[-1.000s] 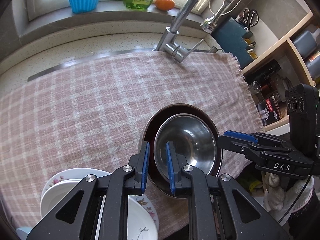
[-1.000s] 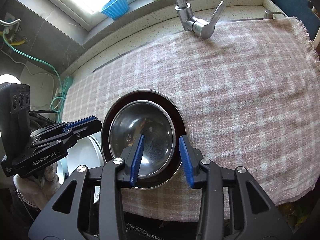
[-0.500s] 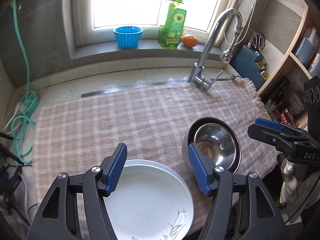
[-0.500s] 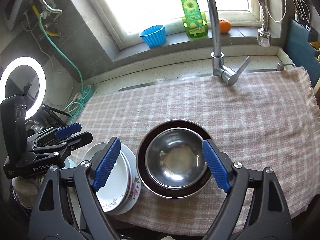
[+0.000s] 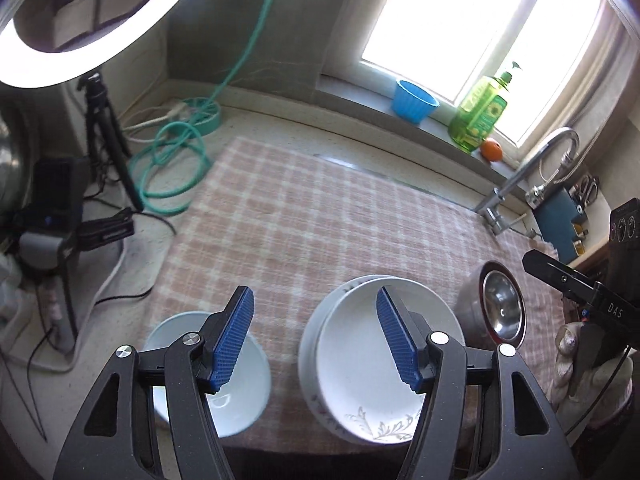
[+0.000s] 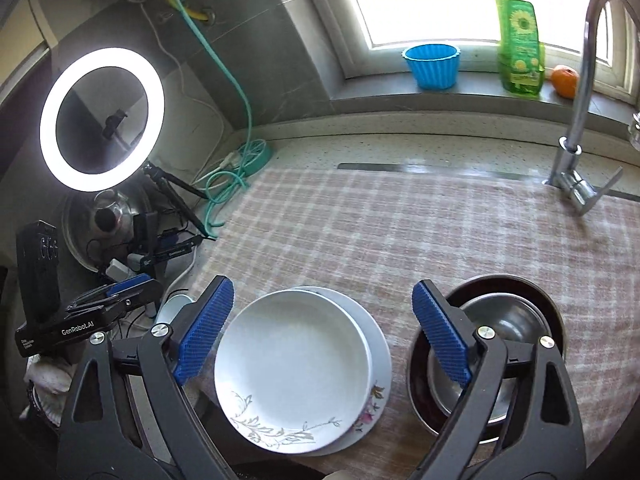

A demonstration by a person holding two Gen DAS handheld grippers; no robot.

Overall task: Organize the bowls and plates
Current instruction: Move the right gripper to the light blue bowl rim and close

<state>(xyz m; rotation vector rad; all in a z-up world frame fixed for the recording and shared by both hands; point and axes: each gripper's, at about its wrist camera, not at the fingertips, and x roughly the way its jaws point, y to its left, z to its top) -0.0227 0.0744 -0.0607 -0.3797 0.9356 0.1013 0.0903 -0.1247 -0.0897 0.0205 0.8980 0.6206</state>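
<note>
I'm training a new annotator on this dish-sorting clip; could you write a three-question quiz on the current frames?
1. True or false: the left tool is shut on a plate.
2. What sits inside the dark bowl? A) an orange B) a steel bowl C) a cup
3. Fill in: the white plate lies on top of a ____ plate.

Key: 1. False, both it and the right tool are open and hold nothing. 2. B. 3. Flowered.
</note>
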